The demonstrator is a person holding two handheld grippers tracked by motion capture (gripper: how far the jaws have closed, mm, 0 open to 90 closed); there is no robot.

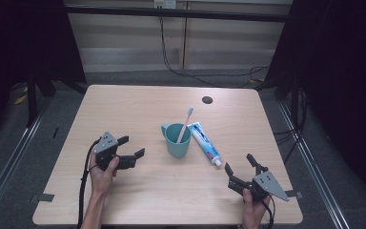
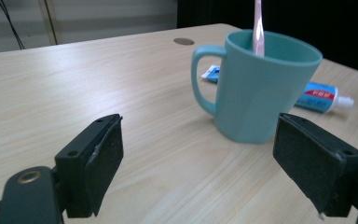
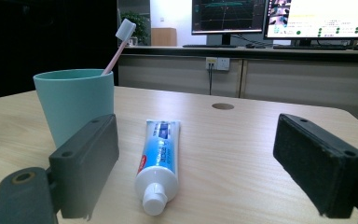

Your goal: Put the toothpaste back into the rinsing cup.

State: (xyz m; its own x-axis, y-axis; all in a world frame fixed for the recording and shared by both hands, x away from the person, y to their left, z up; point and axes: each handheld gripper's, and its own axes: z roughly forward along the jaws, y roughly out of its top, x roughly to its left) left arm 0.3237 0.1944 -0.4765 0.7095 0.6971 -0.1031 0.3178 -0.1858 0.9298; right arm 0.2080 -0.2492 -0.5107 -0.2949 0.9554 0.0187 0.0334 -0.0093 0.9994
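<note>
While both grippers, left gripper [image 1: 131, 147] and right gripper [image 1: 239, 162], gape empty, teal mug [image 1: 177, 140] holding toothbrush [image 1: 185, 124] stands between them, toothpaste tube [image 1: 205, 142] just right.

Mid-frame, a pink toothbrush [image 1: 185, 125] stands in a teal mug [image 1: 177, 140]; toothpaste tube [image 1: 205, 142] just right, open-jawed grippers flanking.

The pale wood-grain table [image 1: 138, 105] has a smooth, faintly satin top with fine streaks, and the teal plastic mug [image 2: 261, 88] on it looks smooth and matt, as does the pink plastic toothbrush [image 3: 116, 49] with its white bristles. The blue-and-white toothpaste tube [image 3: 161, 151] is glossy printed plastic with a ribbed white cap. Both grippers have matt black plastic jaws faced with rough, grainy dark pads.
</note>
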